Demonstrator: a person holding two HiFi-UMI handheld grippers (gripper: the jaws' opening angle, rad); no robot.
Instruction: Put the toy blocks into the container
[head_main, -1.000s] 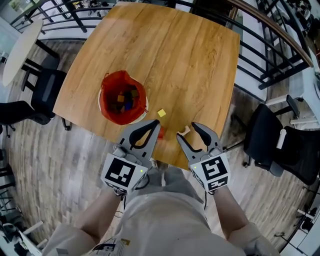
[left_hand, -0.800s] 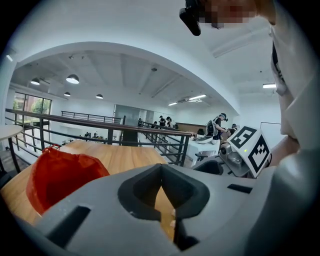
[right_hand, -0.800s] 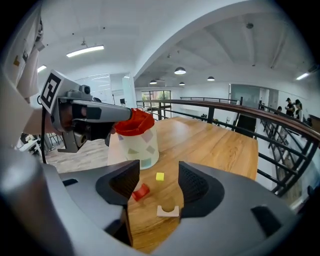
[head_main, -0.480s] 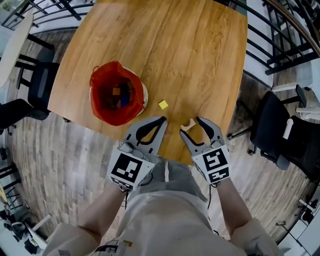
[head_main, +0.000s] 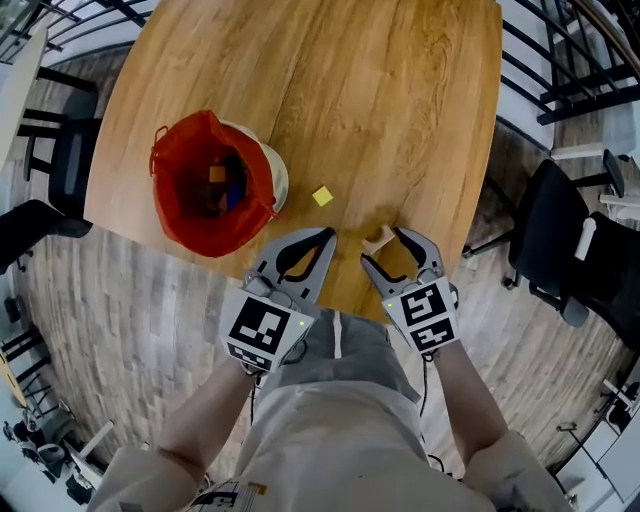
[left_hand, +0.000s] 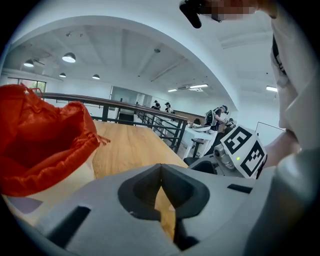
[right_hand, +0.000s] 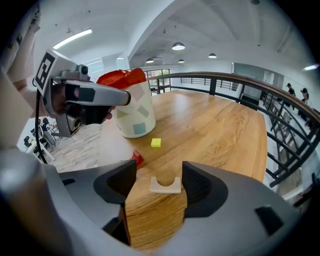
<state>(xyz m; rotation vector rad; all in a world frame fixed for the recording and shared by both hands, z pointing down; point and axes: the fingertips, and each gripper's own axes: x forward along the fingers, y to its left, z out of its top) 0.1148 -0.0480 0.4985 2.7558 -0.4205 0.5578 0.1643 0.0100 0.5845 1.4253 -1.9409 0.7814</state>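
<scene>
Near the front edge of a wooden surface, seen from above, a person holds two grey tongs side by side. The left tongs are closed, tips pressed together with nothing between them. The right tongs stand wide. Their jaws have just been opening, and a pale arch-shaped block lies flat on the wood between them, touching neither jaw. Just to the left of the right tongs, close to the edge of the surface, sits a small red block, partly hidden behind the jaw. A little farther ahead, roughly between the two tongs, lies a small yellow block, apart from everything else. Ahead and to the left of the left tongs stands the container, a white tub with coloured patches. It is lined with a red bag whose mouth is open. Several blocks rest inside it. Well to the right of the right tongs, off the surface, a black office chair stands on the plank floor.
</scene>
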